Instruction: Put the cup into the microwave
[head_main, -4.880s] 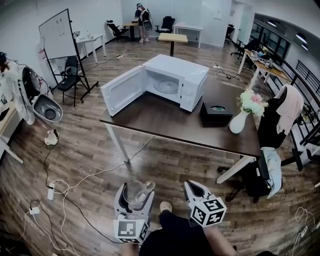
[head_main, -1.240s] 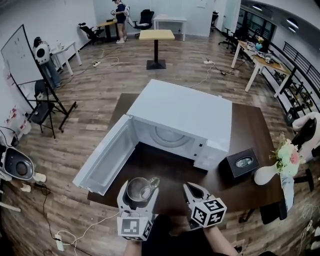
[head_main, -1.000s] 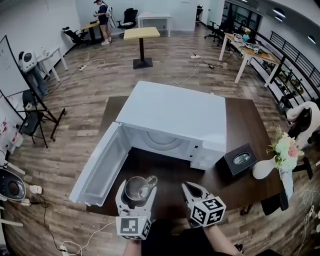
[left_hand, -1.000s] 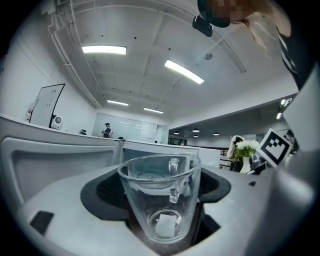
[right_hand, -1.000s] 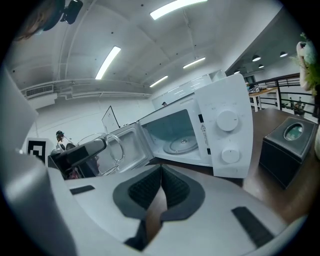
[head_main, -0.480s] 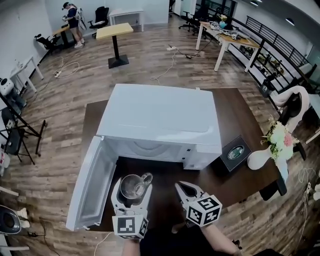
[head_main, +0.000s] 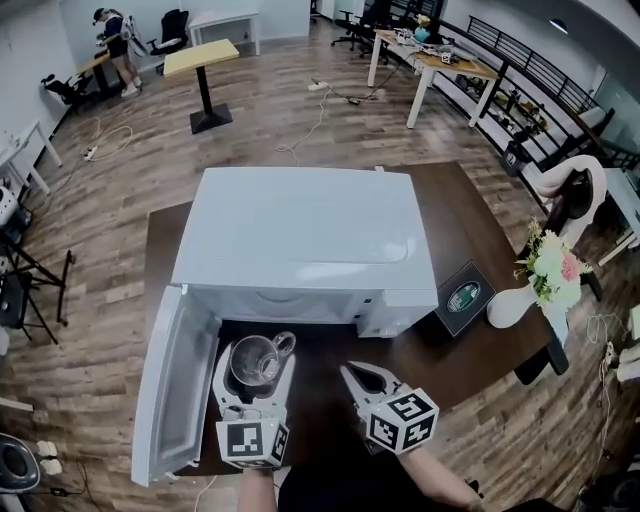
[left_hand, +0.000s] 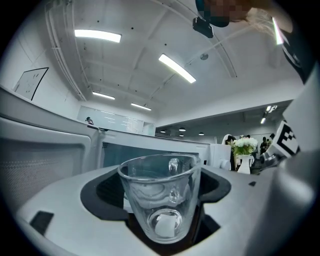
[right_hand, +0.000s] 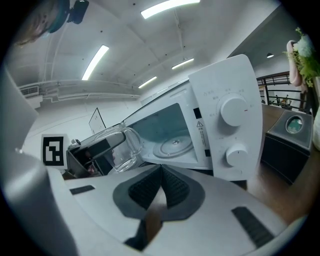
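A clear glass cup (head_main: 257, 360) with a handle sits upright between the jaws of my left gripper (head_main: 255, 372), which is shut on it. In the left gripper view the cup (left_hand: 160, 200) fills the middle, with the open microwave cavity behind it. The white microwave (head_main: 305, 250) stands on the dark table (head_main: 470, 240), its door (head_main: 170, 390) swung open to the left. My right gripper (head_main: 362, 382) is shut and holds nothing, just right of the cup. The right gripper view shows the cup (right_hand: 120, 147), the glass turntable (right_hand: 172, 145) and the control knobs (right_hand: 233, 110).
A black box (head_main: 462, 297) and a white vase with flowers (head_main: 540, 280) stand on the table right of the microwave. The open door juts past the table's front left edge. Wooden floor, other desks and chairs lie beyond; a person (head_main: 110, 30) stands far back left.
The view has closed in on the microwave, now seen from above. Both grippers have come over the table's front edge, the cup held level just before the open cavity.
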